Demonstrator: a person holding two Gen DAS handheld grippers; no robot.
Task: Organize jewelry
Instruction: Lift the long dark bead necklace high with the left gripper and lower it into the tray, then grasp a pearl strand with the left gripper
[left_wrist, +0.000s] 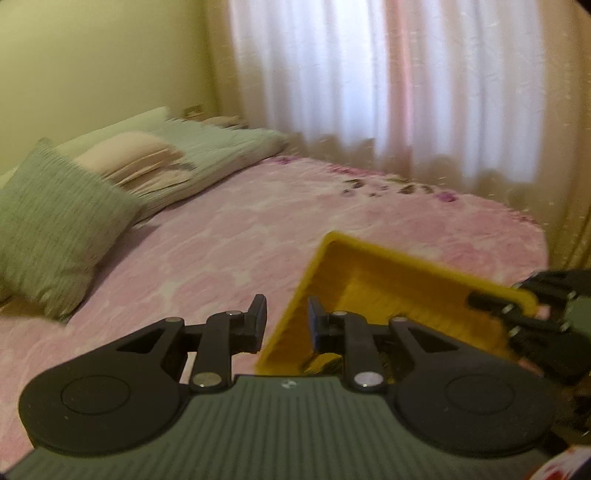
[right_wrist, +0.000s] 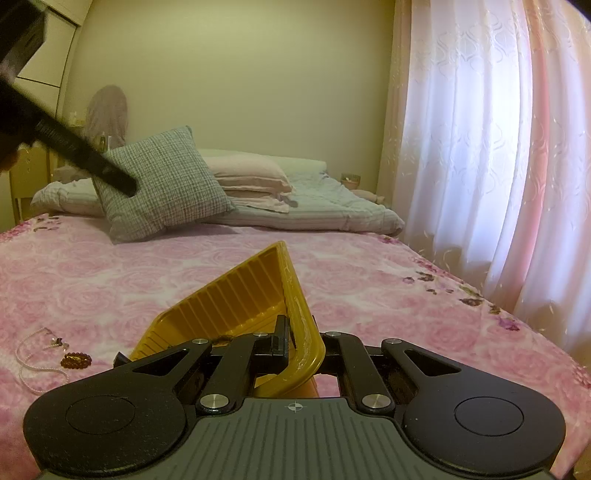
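Note:
A yellow plastic tray is held tilted above the pink bedspread. My right gripper is shut on the tray's rim; it also shows at the right edge of the left wrist view. My left gripper is open, its jaws straddling the tray's near-left wall without touching it that I can tell. A white bead necklace and a brown beaded piece lie on the bedspread at the left in the right wrist view.
Green cushion and stacked pillows lie at the head of the bed. Sheer curtains hang along the far side. A dark blurred object crosses the upper left of the right wrist view.

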